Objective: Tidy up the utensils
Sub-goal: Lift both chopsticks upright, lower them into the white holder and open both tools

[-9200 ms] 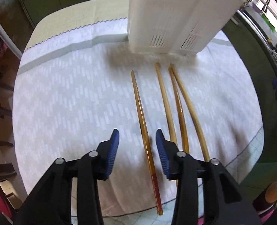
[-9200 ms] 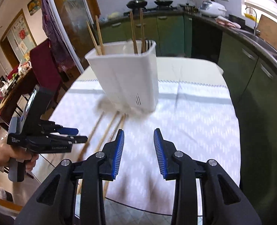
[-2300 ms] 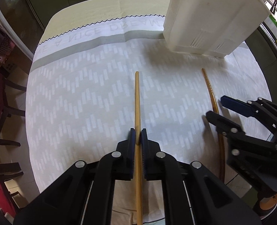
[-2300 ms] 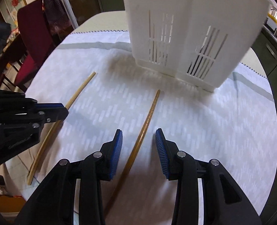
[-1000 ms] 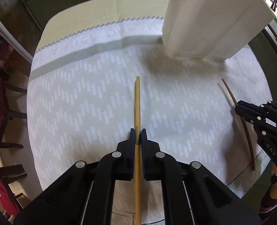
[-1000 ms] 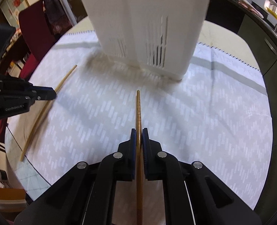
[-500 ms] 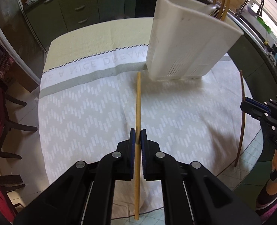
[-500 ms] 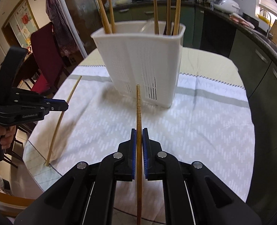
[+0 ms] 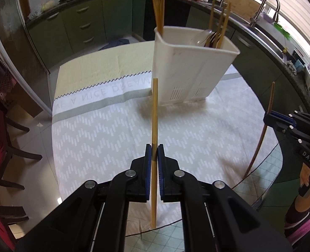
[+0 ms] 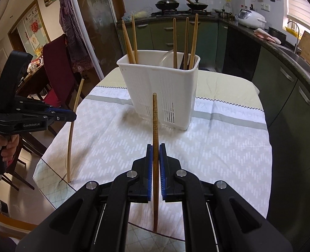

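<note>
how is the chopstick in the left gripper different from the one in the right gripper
The left chopstick is pale yellow bamboo; the right chopstick is darker reddish brown. The left one's shaft looks plain, while the right one carries small markings along its upper part. Both are clamped between closed blue fingers, lifted off the table, tips toward the white utensil holder.

i see a white holder (image 10: 159, 84) on my surface, whose cloth (image 9: 104, 138) is white with grey zigzags and a pale yellow end. one chopstick (image 9: 154, 126) is light tan, the other chopstick (image 10: 155, 126) darker brown. each black hand-held gripper (image 9: 154, 153) (image 10: 155, 153) has blue pads. the cupboards (image 9: 81, 25) are green.
</note>
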Available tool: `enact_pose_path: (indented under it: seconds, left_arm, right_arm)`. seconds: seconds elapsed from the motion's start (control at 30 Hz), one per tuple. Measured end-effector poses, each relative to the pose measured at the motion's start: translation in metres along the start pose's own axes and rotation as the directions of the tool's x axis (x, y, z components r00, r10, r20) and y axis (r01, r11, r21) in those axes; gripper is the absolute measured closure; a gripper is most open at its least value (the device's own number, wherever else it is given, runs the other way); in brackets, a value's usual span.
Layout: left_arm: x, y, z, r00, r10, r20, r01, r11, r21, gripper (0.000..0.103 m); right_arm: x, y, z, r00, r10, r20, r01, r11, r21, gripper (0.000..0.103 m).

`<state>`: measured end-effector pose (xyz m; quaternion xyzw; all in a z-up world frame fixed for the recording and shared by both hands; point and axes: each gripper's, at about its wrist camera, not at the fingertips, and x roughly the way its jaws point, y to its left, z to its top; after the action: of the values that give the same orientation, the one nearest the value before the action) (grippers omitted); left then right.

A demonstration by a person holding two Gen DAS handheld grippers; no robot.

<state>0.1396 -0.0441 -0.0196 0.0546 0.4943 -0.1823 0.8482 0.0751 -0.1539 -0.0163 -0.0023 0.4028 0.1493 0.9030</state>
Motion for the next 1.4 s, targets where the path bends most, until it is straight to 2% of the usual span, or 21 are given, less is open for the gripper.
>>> enact_pose_path:
  seconds: [0.53, 0.8, 1.1, 1.23, 1.4]
  left_arm:
    - [-0.025, -0.024, 0.003, 0.998, -0.026, 0.056, 0.024, 0.999, 0.039, 0.097]
    - [-0.046, -0.031, 0.015, 0.994, -0.036, 0.104, 0.03, 0.998, 0.055, 0.097]
    - [-0.094, -0.049, 0.05, 0.979, -0.064, 0.193, 0.048, 0.995, 0.089, 0.097]
    - [-0.124, -0.058, 0.076, 0.966, -0.077, 0.247, 0.053, 0.993, 0.105, 0.097]
    - [-0.152, -0.066, 0.107, 0.948, -0.06, 0.313, 0.025, 0.993, 0.115, 0.097]
  right_arm:
    - [-0.023, -0.002, 0.004, 0.998, 0.002, 0.057, -0.002, 1.0, 0.0, 0.096]
    - [-0.045, 0.002, 0.021, 0.993, 0.005, 0.114, -0.004, 1.0, -0.012, 0.096]
    - [-0.086, 0.01, 0.062, 0.98, 0.014, 0.198, -0.004, 0.999, -0.05, 0.096]
    - [-0.105, 0.008, 0.087, 0.973, 0.022, 0.23, -0.009, 0.998, -0.054, 0.096]
    - [-0.118, 0.005, 0.12, 0.966, 0.017, 0.257, -0.004, 0.999, -0.05, 0.096]
